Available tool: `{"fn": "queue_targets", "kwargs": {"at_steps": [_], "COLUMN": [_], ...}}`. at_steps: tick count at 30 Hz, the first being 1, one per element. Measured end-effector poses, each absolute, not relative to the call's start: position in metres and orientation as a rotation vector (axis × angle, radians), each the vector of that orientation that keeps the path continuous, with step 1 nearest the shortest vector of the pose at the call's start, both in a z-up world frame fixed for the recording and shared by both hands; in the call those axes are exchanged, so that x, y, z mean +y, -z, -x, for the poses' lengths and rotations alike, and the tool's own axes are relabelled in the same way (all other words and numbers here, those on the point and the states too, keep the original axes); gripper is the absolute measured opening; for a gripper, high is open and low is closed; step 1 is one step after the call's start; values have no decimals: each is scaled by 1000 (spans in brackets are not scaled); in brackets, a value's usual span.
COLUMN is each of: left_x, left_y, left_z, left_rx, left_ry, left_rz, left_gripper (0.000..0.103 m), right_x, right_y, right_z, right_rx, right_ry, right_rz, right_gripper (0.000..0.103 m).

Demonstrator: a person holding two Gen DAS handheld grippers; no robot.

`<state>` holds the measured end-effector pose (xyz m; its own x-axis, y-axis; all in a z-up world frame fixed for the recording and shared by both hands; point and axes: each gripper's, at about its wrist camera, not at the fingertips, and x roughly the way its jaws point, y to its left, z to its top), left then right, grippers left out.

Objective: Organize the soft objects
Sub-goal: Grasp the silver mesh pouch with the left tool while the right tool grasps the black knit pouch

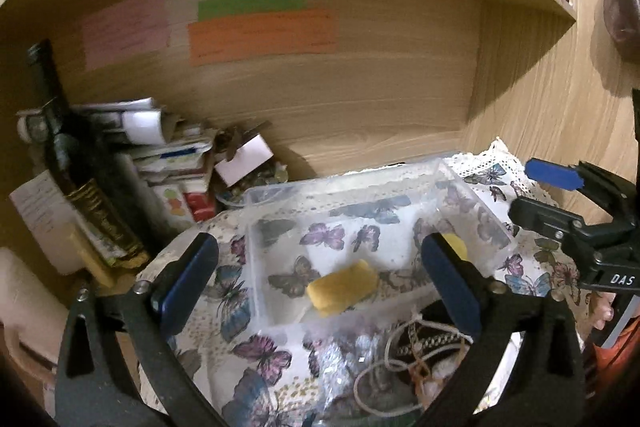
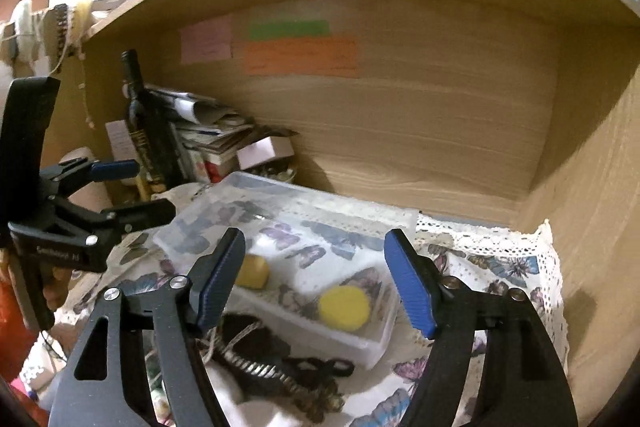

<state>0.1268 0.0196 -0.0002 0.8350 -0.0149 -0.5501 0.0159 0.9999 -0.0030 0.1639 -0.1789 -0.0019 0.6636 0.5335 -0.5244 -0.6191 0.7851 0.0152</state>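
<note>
A clear plastic box (image 1: 472, 195) (image 2: 376, 343) sits on a butterfly-print cloth (image 1: 260, 351) (image 2: 496, 267). Two yellow sponges lie inside it: one (image 1: 342, 285) (image 2: 252, 271) rolled, one (image 1: 456, 245) (image 2: 344, 307) round. My left gripper (image 1: 320, 279) is open and empty, hovering above the box's near side. My right gripper (image 2: 316, 279) is open and empty above the box; it also shows in the left wrist view (image 1: 540, 195). The left gripper shows at the left of the right wrist view (image 2: 132, 187). A dark tangle of cords and trim (image 1: 412, 359) (image 2: 264, 359) lies in front of the box.
The scene is inside a wooden shelf bay with coloured paper notes (image 1: 260, 35) (image 2: 300, 55) on the back wall. A dark bottle (image 1: 76, 179) (image 2: 144, 131) and a pile of papers and small boxes (image 1: 172, 155) (image 2: 216, 143) stand at the back left.
</note>
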Motion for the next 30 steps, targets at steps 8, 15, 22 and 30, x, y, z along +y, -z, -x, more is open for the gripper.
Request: {"fn": "queue_targets", "kwargs": {"at_steps": [8,15,22,30], "left_x": [32,38,33,19], "left_y": [33,74,105,110], "left_z": [-100,-102,-119,-132], "left_rx": [630,774,914,952], "left_ry": [-16,31,108,165], "left_rz": [-10,14,47,82], "left_gripper": [89,65,65,68], "right_x": [-172,-174,-172,-170], "right_y": [35,66,82,95], "right_z": [-144,-148,-152,-148], "right_rx": [597,703,774,820], "right_ry": [-660,-667,-688,-734], "right_rz": [201,177,158,175], "right_gripper": [69,67,66,32]}}
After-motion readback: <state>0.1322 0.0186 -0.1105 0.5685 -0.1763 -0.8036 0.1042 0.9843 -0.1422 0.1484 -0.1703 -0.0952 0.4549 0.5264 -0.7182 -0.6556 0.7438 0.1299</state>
